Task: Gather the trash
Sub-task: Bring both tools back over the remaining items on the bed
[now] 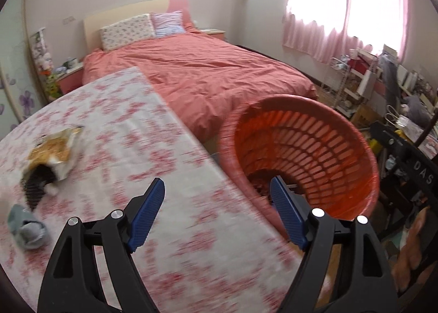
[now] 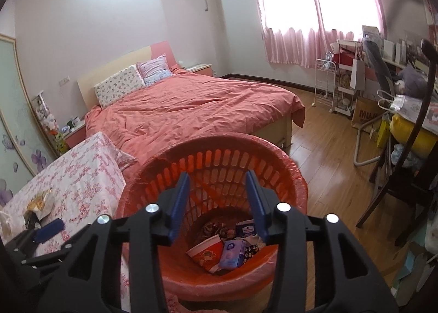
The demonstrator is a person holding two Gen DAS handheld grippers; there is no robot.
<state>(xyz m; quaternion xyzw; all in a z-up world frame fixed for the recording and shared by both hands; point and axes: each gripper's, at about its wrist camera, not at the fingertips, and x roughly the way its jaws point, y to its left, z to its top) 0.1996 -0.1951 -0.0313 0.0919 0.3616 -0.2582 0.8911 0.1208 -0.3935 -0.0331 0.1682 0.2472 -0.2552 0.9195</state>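
Observation:
An orange slotted basket (image 2: 219, 159) lined with a thin bag stands beside the floral-cloth table (image 1: 123, 121). In its bottom lie a paper cup (image 2: 208, 254), a purple tissue pack (image 2: 232, 254) and a blue-white packet (image 2: 245, 228). My right gripper (image 2: 217, 176) hangs open above the basket mouth with nothing between its pads. My left gripper (image 1: 217, 198) is open over the table's near edge, next to the basket (image 1: 314, 154), and holds nothing. A torn snack wrapper (image 1: 54, 154) and a grey crumpled wad (image 1: 27, 228) lie on the table to its left.
A bed with a coral cover (image 2: 191, 105) lies behind the table and basket. A dark wooden chair (image 2: 405, 176) and a cluttered desk (image 2: 410, 105) stand at the right. Wooden floor (image 2: 328, 154) runs between bed and chair.

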